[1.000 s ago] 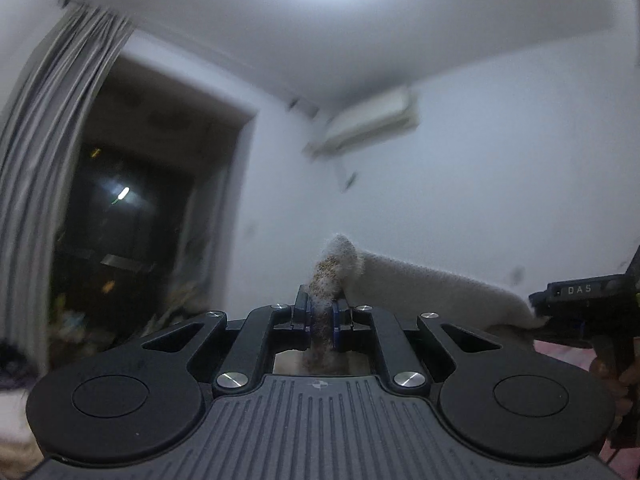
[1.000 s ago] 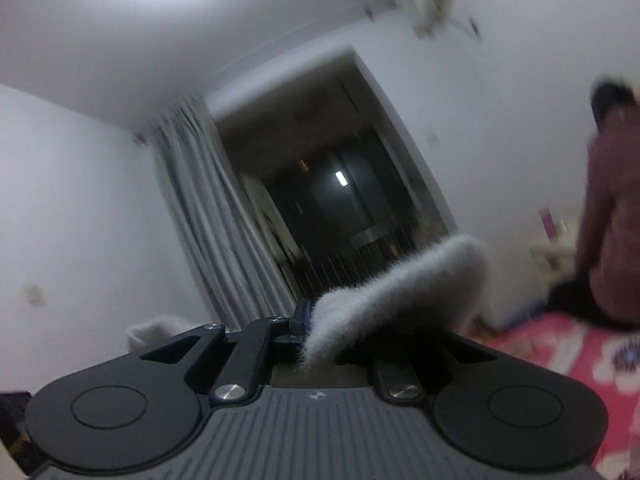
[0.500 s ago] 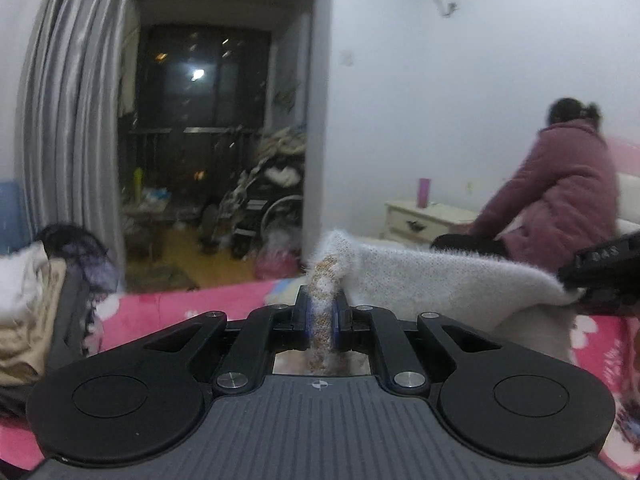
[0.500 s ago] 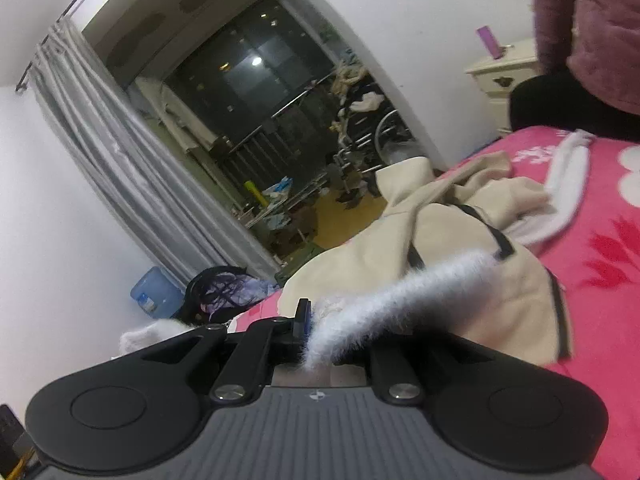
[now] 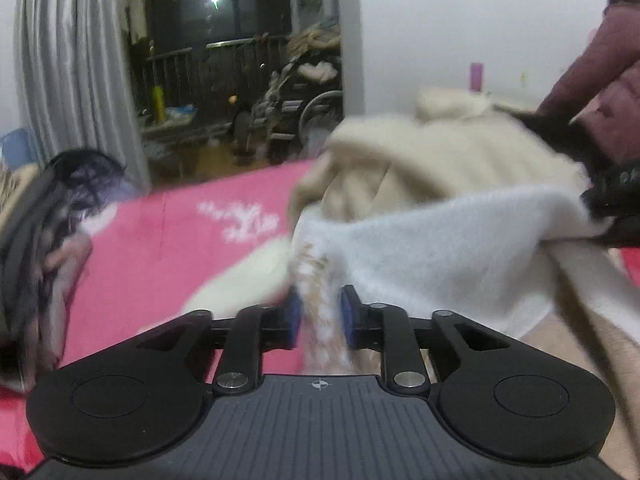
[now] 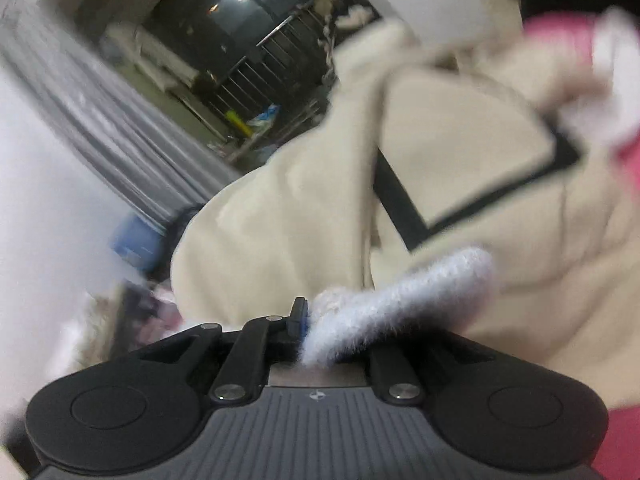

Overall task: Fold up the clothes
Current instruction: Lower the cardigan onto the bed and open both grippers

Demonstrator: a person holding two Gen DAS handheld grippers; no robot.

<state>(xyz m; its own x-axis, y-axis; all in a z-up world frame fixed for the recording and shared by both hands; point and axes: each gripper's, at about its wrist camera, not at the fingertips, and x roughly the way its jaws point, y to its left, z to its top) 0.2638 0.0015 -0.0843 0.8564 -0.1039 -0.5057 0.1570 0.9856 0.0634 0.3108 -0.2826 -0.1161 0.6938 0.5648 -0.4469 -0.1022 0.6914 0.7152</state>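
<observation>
Fleece: soft, light, floppy; hold its edges. Left gripper, just opening, spread around it beside coat; right gripper pinches it.

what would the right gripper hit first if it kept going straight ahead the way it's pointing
Most likely the cream garment heaped on the pink bed, which fills the view just beyond the right gripper and the fluffy white cloth it clamps. Blur leaves depth uncertain.
</observation>
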